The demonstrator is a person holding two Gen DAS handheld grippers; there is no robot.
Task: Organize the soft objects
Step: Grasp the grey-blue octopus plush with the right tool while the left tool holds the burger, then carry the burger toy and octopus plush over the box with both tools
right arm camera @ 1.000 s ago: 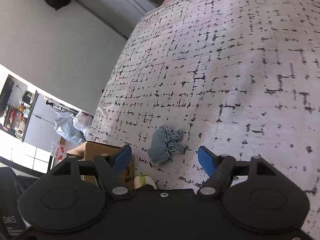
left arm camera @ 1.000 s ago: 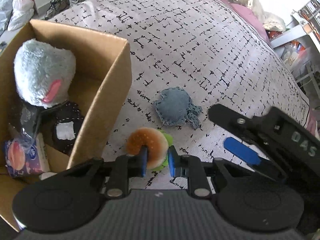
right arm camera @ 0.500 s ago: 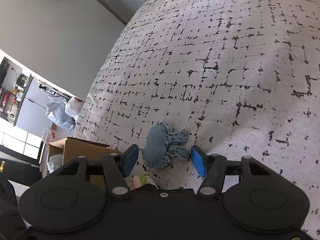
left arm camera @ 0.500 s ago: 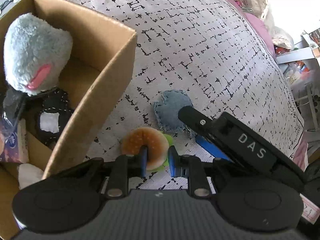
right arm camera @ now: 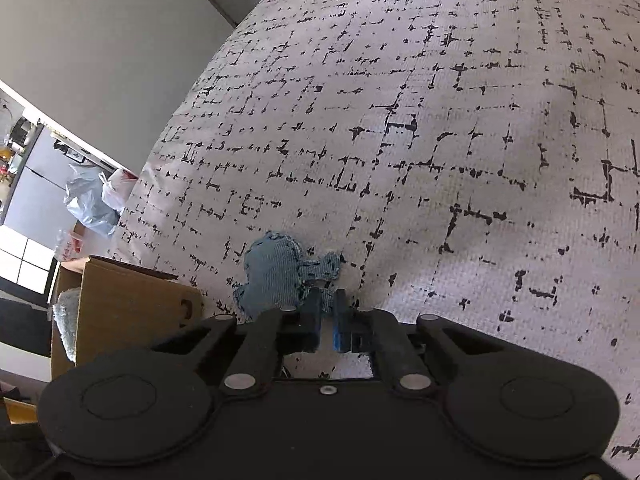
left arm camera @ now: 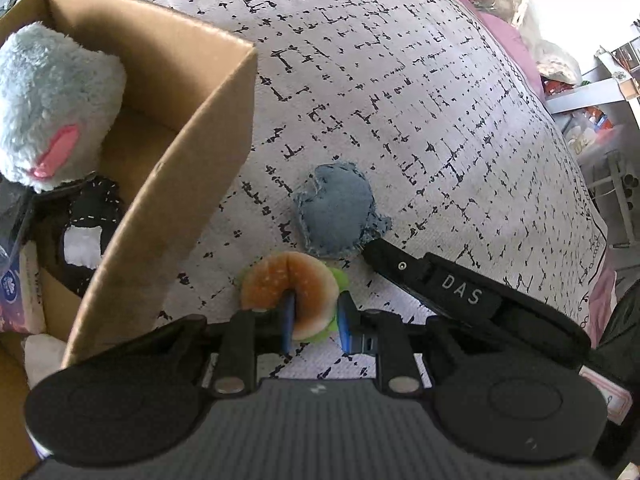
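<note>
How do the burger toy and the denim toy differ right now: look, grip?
The burger toy is round, orange-tan with a green edge; the denim toy is flat, blue and frayed. The left gripper squeezes the burger toy across its body; the right gripper has just closed on only the denim toy's tail end. The burger toy lies nearer the cardboard box. Both are soft and lie on the patterned bedspread.

Black tongs [left arm camera: 314,320] with blue pads, silver screws; white "DAS" lettering [left arm camera: 460,290].
</note>
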